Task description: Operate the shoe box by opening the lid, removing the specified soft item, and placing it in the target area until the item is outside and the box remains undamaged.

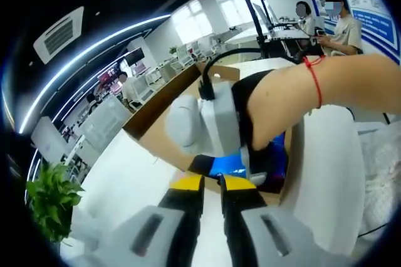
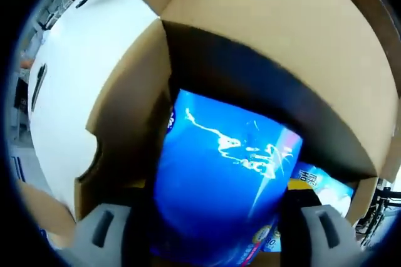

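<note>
The shoe box (image 1: 156,113) of brown cardboard stands open on a white table. A white panel (image 1: 326,173), apparently its raised lid, stands at its right side. A person's arm holds the white body of my right gripper (image 1: 210,123), which reaches down into the box. Inside lies a glossy blue soft pack (image 1: 229,165). My left gripper (image 1: 211,182) has its yellow-tipped jaws almost together at the box's near wall. In the right gripper view the blue pack (image 2: 219,173) bulges between the jaws of my right gripper (image 2: 216,220), which press on both its sides beneath the box walls (image 2: 282,35).
The white tabletop (image 1: 125,185) stretches to the left of the box, also white tabletop (image 2: 75,73). A green plant (image 1: 50,198) stands at the far left. A black tripod (image 1: 260,19) and a seated person (image 1: 343,29) are behind the box.
</note>
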{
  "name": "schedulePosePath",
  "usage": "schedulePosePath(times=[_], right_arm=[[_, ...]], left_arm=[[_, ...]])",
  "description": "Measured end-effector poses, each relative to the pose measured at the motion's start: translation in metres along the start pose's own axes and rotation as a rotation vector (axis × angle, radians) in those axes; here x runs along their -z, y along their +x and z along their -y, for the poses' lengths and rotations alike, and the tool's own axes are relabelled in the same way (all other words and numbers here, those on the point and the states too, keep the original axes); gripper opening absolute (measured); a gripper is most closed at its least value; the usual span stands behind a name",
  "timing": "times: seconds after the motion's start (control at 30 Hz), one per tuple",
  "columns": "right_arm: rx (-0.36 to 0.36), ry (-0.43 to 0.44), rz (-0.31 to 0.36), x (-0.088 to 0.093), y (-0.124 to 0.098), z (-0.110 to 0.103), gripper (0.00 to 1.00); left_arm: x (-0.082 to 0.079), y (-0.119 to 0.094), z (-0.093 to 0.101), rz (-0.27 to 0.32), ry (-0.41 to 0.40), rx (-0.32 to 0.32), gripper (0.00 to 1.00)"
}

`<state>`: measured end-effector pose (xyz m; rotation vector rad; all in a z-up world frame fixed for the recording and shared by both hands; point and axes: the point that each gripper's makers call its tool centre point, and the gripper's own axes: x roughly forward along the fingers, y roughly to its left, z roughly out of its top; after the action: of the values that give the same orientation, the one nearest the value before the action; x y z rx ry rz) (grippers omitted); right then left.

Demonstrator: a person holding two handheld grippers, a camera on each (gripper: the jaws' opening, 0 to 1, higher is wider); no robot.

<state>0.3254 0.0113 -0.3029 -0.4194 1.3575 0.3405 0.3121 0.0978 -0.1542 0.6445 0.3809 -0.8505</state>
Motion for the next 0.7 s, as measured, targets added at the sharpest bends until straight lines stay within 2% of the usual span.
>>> schedulePosePath(times=[0.33,0.7], right_arm=[[-0.042,0.011,0.034,-0.002,-0.005,0.0,0.75],[-0.068,0.038,0.05,-0.004,-0.014,0.0,0.72]], left_arm=[[0.001,0.004,0.005,-0.013,0.011,0.015,0.1],[0.004,0.008,0.011,-0.036,0.024,0.037,0.1]])
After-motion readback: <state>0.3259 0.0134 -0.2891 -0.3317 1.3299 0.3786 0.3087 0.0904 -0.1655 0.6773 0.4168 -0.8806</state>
